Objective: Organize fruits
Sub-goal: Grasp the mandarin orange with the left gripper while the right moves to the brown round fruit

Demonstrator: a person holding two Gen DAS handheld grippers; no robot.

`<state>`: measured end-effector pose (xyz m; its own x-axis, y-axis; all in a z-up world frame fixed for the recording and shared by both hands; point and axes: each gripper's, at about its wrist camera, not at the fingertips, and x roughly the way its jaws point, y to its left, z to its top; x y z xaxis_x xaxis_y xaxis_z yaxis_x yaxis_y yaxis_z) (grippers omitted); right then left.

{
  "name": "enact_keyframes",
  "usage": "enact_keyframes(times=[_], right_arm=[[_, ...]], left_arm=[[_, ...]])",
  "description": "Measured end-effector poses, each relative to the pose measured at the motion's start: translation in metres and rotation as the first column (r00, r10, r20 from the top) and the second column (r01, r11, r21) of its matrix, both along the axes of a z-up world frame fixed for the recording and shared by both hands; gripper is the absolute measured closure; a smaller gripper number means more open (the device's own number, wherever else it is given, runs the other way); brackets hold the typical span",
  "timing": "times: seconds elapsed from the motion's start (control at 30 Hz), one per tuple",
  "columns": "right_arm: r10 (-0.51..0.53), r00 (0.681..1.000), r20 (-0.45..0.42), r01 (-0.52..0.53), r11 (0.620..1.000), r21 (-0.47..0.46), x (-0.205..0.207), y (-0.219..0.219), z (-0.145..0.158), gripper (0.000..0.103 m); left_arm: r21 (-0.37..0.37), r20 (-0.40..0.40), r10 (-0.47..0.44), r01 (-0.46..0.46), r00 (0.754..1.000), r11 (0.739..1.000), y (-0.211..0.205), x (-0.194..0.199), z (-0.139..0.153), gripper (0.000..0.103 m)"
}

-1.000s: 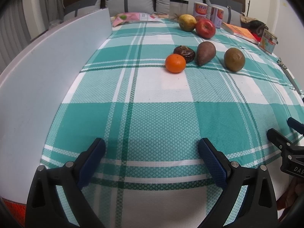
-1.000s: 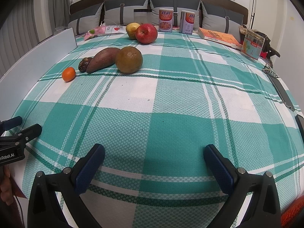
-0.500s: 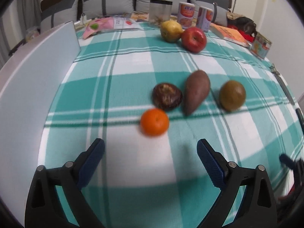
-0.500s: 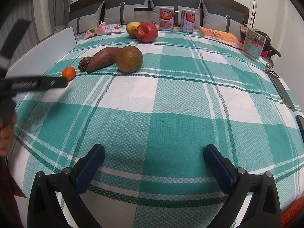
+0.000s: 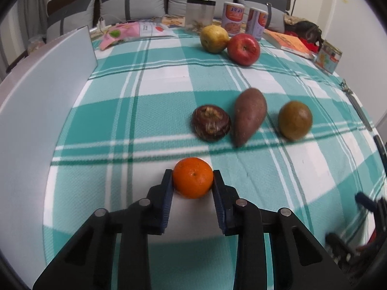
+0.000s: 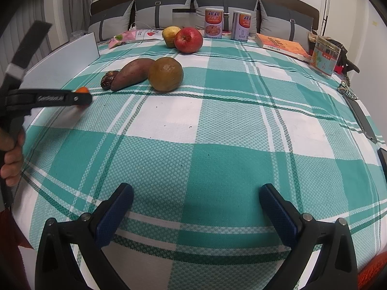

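Left wrist view. Left claw [image 5: 193,180] clamped on the small orange [image 5: 193,177], one pad against each side, fruit at the near edge of the group on the checked tablecloth [image 5: 154,111] and seemingly touching it. Judged as the very start of the organizing: first piece gripped, not yet carried anywhere, no tray or bowl for sorting in sight, so destination unclear. Everything else apparently untouched. Counted here: one orange, one dark wrinkled fruit [image 5: 211,122], one sweet potato [image 5: 249,114] just beside it, one brownish-green round fruit [image 5: 294,120] a little apart, one yellow pear [image 5: 214,38] touching one red apple [image 5: 243,49] farther back. Six pieces of produce in all. Behind them: two printed cans [image 5: 233,18], one clear container [image 5: 200,12], one pink packet [image 5: 135,31], one orange book [image 5: 287,42], one small printed box [image 5: 328,56]. White board [image 5: 36,101] along the left edge of the table.

Right wrist view. Right claw [image 6: 196,207] spread wide, nothing between the pads, hovering over bare cloth near the front edge, well apart from every fruit. Left claw seen side-on at the far left, a hand [image 6: 11,164] on its handle, only a sliver of the orange showing at its tip. Same count confirmed: apple and pear paired at the back, sweet potato between the dark fruit and the brownish-green one, two cans, one book, one box. Five fruits left to handle, by this reckoning.
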<state>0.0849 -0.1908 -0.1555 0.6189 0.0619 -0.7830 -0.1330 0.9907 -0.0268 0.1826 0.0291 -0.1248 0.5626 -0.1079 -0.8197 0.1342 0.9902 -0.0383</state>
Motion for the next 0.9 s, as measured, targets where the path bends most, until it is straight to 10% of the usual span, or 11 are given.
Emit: enact_keyframes(times=[0.2, 0.37, 0.67, 0.77, 0.8, 0.9], right_arm=[[0.003, 1.000, -0.022, -0.003, 1.000, 0.005, 0.003, 0.000, 0.002, 0.000], [0.036, 0.999, -0.007, -0.035, 0.996, 0.079, 0.026, -0.003, 0.027, 0.000], [0.298, 0.954, -0.032, -0.300, 0.947, -0.114, 0.126, 0.062, 0.051, 0.006], [0.330, 0.941, -0.079, -0.339, 0.928, -0.154, 0.144, 0.076, 0.039, 0.029], [0.334, 0.937, -0.103, -0.346, 0.926, -0.150, 0.149, 0.075, 0.035, 0.053], [0.311, 0.941, -0.133, -0.324, 0.942, -0.091, 0.152, 0.067, 0.033, 0.054]], left_arm=[[0.005, -0.008, 0.051, -0.051, 0.999, 0.999, 0.025, -0.047, -0.002, 0.069], [0.003, 0.027, 0.107, -0.107, 0.994, 0.994, 0.033, -0.060, -0.004, 0.029], [0.024, 0.069, 0.098, -0.100, 0.993, 0.995, 0.029, -0.061, -0.014, 0.019], [0.021, 0.072, 0.099, -0.101, 0.992, 0.995, 0.030, -0.061, -0.014, 0.019], [0.022, 0.074, 0.098, -0.100, 0.992, 0.995, 0.029, -0.061, -0.014, 0.019], [0.020, 0.075, 0.100, -0.102, 0.992, 0.995, 0.029, -0.061, -0.014, 0.018]])
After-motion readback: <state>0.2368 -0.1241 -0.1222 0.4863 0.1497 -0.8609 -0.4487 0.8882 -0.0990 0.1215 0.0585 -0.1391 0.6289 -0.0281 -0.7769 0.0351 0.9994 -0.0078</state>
